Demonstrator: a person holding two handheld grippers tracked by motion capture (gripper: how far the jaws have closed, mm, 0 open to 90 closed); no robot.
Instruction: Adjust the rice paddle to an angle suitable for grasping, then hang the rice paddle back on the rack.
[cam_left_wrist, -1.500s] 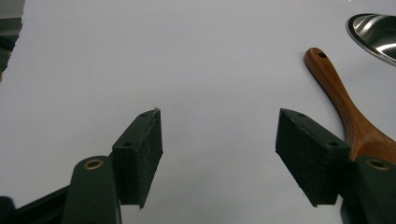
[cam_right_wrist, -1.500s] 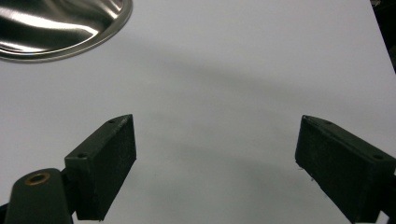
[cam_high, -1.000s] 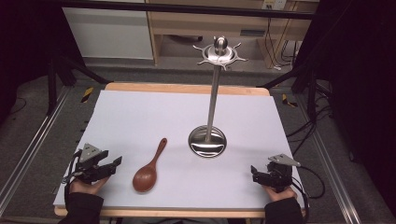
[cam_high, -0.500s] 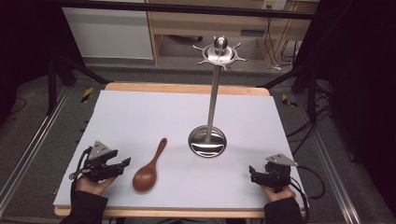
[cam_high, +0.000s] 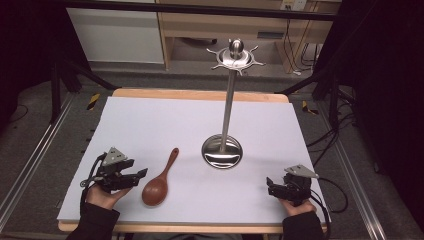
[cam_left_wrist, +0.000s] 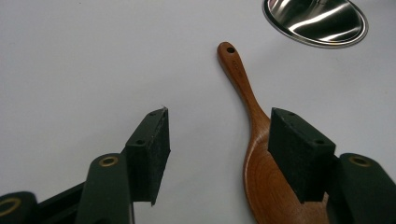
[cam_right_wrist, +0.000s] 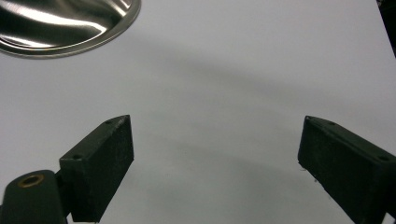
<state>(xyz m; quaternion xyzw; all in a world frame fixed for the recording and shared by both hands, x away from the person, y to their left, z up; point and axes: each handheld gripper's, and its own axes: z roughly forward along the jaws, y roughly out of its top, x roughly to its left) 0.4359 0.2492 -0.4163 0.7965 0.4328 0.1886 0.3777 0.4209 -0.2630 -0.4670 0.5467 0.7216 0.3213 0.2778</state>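
Observation:
A brown wooden spoon (cam_high: 159, 180) lies flat on the white table sheet (cam_high: 160, 125), bowl toward the front edge, handle slanting toward the stand. My left gripper (cam_high: 141, 173) hovers just left of the bowl, open. In the left gripper view the left gripper (cam_left_wrist: 217, 140) has its right pad over the spoon (cam_left_wrist: 254, 140) bowl's edge, with nothing between the jaws. A steel utensil stand (cam_high: 224, 145) rises from a round base to a hooked crown (cam_high: 235, 56). My right gripper (cam_high: 270, 185) rests open at the front right; in its own view the right gripper (cam_right_wrist: 215, 149) frames bare sheet.
The stand's shiny base (cam_left_wrist: 315, 21) lies beyond the spoon's handle and shows as the base (cam_right_wrist: 65, 23) at the upper left of the right gripper view. Wooden table edge (cam_high: 200, 94) runs along the back. Dark frames and cables (cam_high: 330, 145) flank the table.
My left gripper has moved right and slightly up, closing in on the spoon's bowl. The right gripper, spoon and stand have stayed where they were.

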